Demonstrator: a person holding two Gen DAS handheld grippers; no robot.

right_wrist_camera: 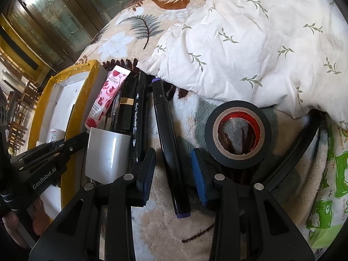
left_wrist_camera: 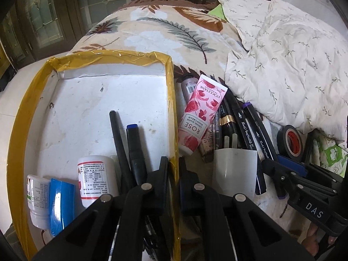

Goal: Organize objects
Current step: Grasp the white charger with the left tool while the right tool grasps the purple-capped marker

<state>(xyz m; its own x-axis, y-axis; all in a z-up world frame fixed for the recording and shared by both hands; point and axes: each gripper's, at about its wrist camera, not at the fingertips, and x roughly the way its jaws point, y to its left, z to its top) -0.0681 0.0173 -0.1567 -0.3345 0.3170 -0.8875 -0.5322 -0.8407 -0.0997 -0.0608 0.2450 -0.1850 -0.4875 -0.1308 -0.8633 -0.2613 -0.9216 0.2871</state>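
Observation:
A white tray [left_wrist_camera: 108, 54] with a yellow-taped rim lies on the bed. It holds a black pen [left_wrist_camera: 119, 141], a blue-capped marker [left_wrist_camera: 134, 150], two white bottles [left_wrist_camera: 95, 178] and a blue packet [left_wrist_camera: 61, 204]. My left gripper [left_wrist_camera: 173, 165] is shut on the tray's right wall, one finger on each side of the yellow rim. To the tray's right lie a pink hand cream tube [left_wrist_camera: 200, 113], black markers [left_wrist_camera: 241, 126] and a white plug [right_wrist_camera: 106, 154]. My right gripper [right_wrist_camera: 173, 158] stands open astride a purple-capped black marker [right_wrist_camera: 169, 130], its pads clear of it.
A black tape roll [right_wrist_camera: 238, 132] lies just right of the right gripper, with a black strap [right_wrist_camera: 300, 150] beyond it. A crumpled white quilt [right_wrist_camera: 250, 43] covers the far right of the bed. A green-printed pack [right_wrist_camera: 326, 195] sits at the right edge. Dark cabinets stand behind.

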